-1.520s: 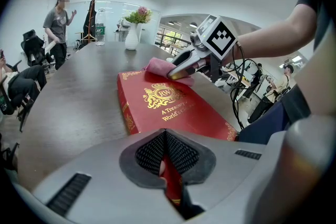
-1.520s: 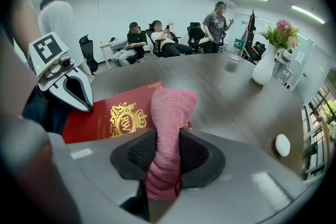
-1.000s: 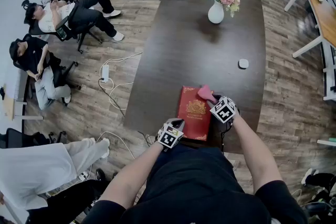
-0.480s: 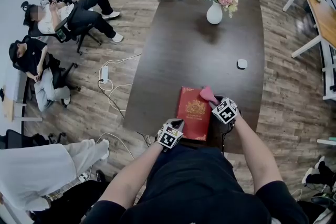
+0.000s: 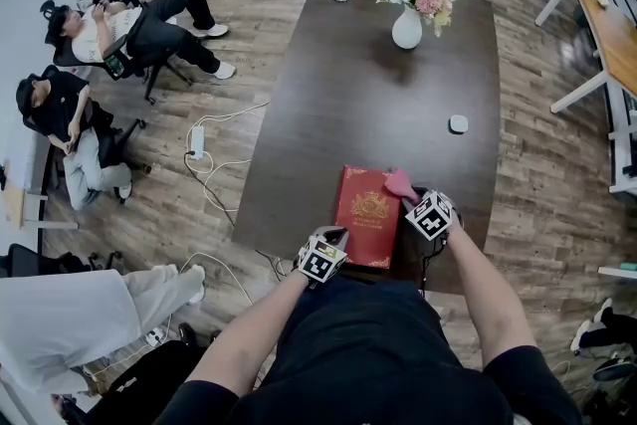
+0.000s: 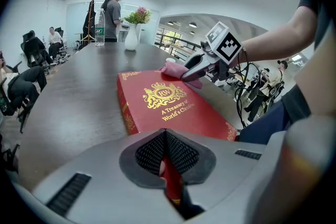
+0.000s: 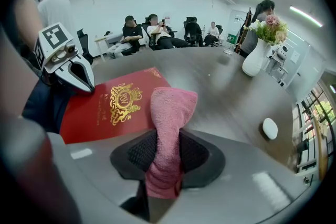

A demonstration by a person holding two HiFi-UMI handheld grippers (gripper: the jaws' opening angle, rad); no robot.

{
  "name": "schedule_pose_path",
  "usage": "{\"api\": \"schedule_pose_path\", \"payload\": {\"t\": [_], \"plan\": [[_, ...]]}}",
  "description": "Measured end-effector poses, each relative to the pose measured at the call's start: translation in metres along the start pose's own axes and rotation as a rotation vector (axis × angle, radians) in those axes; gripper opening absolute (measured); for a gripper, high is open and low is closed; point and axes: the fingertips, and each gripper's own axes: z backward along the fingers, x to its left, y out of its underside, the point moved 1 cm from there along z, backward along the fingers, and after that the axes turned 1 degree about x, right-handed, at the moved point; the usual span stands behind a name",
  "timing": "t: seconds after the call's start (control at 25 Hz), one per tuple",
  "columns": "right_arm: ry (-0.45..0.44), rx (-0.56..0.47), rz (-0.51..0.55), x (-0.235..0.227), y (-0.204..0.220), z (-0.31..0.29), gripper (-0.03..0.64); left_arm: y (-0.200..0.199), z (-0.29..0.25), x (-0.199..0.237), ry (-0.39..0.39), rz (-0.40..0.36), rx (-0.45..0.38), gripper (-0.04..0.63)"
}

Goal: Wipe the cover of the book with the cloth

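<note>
Nearest, the left gripper (image 6: 167,162) has its fingers clamped on the near edge of the book (image 6: 168,107), pinning it flat. The book lies cover up at the near end of the surface (image 5: 378,95), long axis running away from the person, spine left, title foot nearest. Judged a stiff, weighty hardback with a slick cover, so an edge hold suits. Beyond, the right gripper (image 7: 165,157) fingers are closed on the bunched pink cloth (image 7: 167,113). It looks soft and limp, its free end at the cover's far right corner.
</note>
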Motion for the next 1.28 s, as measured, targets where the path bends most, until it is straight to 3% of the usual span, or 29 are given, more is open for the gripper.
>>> {"api": "schedule_pose_path", "payload": {"t": [0.2, 0.68, 0.84, 1.28], "plan": [[0.017, -0.022, -0.018, -0.004, -0.007, 0.006, 0.121, 0.000, -0.002, 0.001, 0.002, -0.003, -0.016, -0.005], [-0.066, -0.088, 0.102, 0.046, -0.080, -0.010, 0.120, 0.010, -0.009, 0.003, 0.009, 0.021, -0.017, -0.005], [-0.092, -0.091, 0.128, 0.061, -0.096, -0.018, 0.121, 0.011, -0.004, 0.000, 0.023, 0.033, 0.014, -0.005], [-0.151, -0.084, 0.184, 0.100, -0.122, -0.045, 0.120, 0.011, -0.007, 0.002, 0.030, 0.032, -0.017, -0.005]]}}
